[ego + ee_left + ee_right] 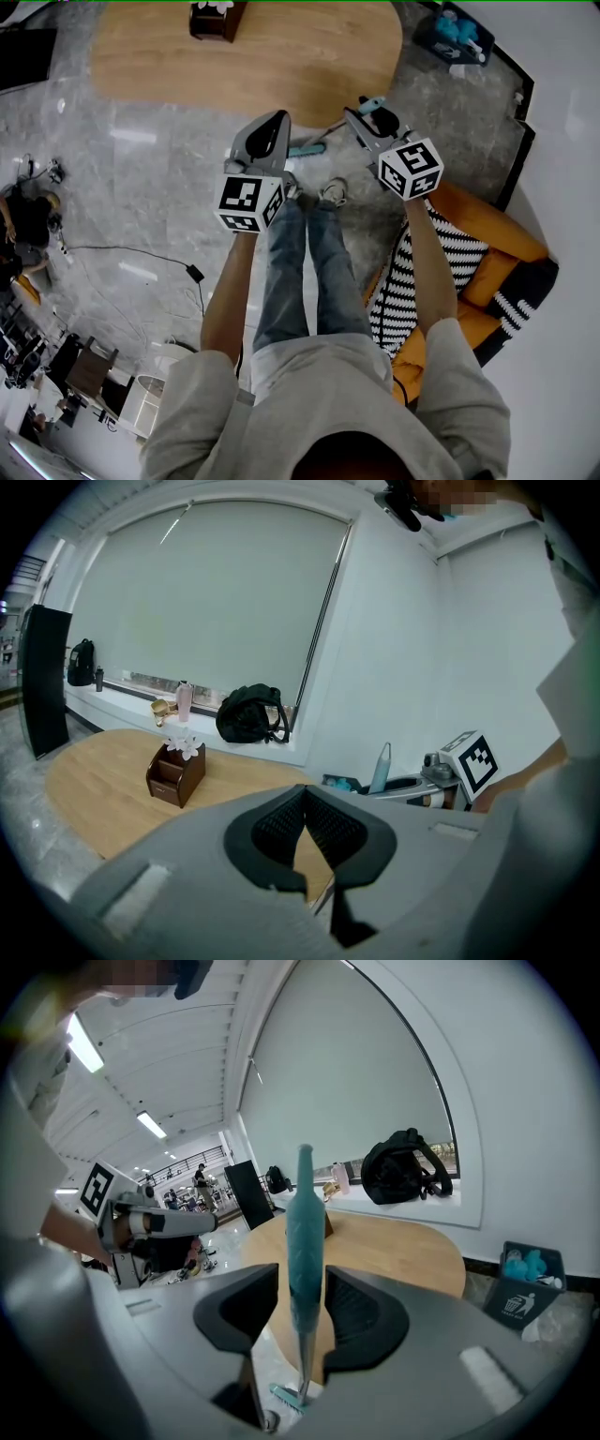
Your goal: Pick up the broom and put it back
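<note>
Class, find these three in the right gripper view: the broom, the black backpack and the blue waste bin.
broom [305, 1232]: right gripper view, on its teal handle grip.
black backpack [403, 1168]: right gripper view, middle of the bag's body.
blue waste bin [514, 1305]: right gripper view, on its front wall.

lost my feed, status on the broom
Left gripper jaws shut, empty. Right gripper jaws apart, broom handle between them, head on floor. Wooden table close ahead.

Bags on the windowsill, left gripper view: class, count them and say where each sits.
2. A bag toward the sill's right end, behind the table; another bag at its far left. Others may be hidden.
</note>
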The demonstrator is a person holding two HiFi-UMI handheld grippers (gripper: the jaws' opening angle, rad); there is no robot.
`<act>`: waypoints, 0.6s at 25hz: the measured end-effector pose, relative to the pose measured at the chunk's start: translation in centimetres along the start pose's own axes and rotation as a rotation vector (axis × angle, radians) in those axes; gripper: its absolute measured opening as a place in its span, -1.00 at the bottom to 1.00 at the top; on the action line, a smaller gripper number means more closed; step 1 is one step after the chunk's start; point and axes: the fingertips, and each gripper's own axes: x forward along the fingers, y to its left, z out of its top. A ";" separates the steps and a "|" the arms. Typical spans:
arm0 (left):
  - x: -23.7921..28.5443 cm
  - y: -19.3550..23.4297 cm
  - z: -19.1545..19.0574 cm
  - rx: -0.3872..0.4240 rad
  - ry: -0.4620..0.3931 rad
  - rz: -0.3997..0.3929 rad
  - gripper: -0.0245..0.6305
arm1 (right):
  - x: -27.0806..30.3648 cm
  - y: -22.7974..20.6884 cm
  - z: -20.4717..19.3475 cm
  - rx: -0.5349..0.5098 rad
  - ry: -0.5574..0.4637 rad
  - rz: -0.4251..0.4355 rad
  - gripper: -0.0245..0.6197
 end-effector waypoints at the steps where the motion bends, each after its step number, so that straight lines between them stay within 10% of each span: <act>1: 0.0 0.1 0.0 0.000 0.000 0.000 -0.92 | 0.0 0.0 0.0 0.001 0.000 -0.001 -0.43; 15: -1.1 -0.8 1.3 0.026 -0.007 -0.019 -0.93 | -5.3 -0.6 -1.1 0.048 -0.032 -0.131 -0.49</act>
